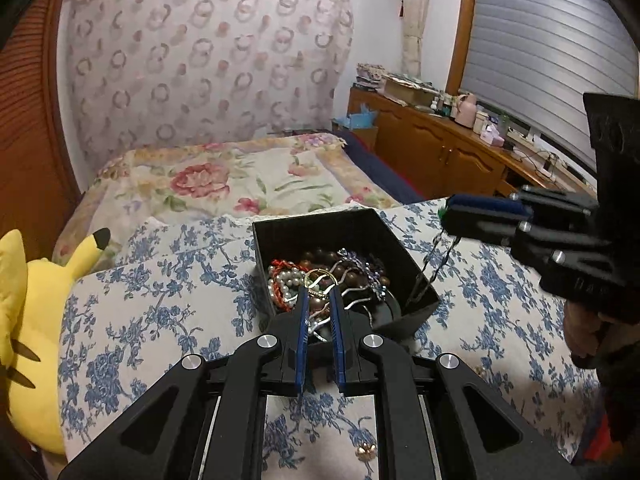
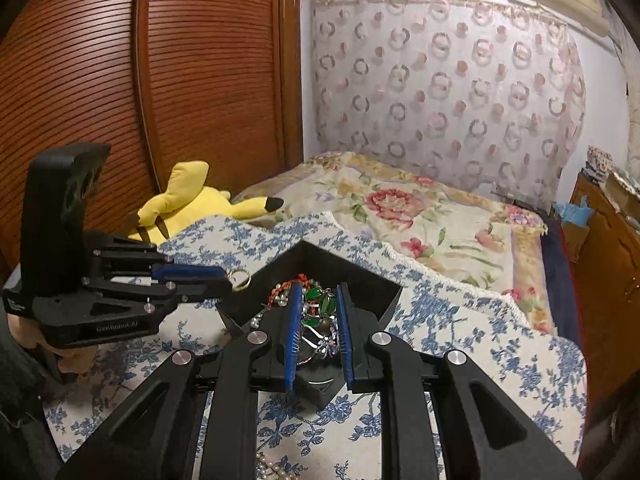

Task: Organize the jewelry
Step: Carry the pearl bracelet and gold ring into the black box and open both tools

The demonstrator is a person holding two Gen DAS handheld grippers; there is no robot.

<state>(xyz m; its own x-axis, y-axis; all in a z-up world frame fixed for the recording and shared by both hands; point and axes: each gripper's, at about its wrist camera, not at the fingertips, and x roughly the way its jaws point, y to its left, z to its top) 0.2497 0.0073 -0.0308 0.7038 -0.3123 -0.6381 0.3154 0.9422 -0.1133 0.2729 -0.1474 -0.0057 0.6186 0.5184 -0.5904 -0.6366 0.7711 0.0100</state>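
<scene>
floral bedspread (image 1: 160, 320): both tools tilt down over box (image 1: 400, 236).

Soft, even indoor light fills both views — no hard shadows, no glare. Fisheye distortion bends the wardrobe (image 2: 120, 80) and curtain (image 1: 208, 64) at the edges, corners go black, and detail stays slightly soft and grainy throughout.
</scene>
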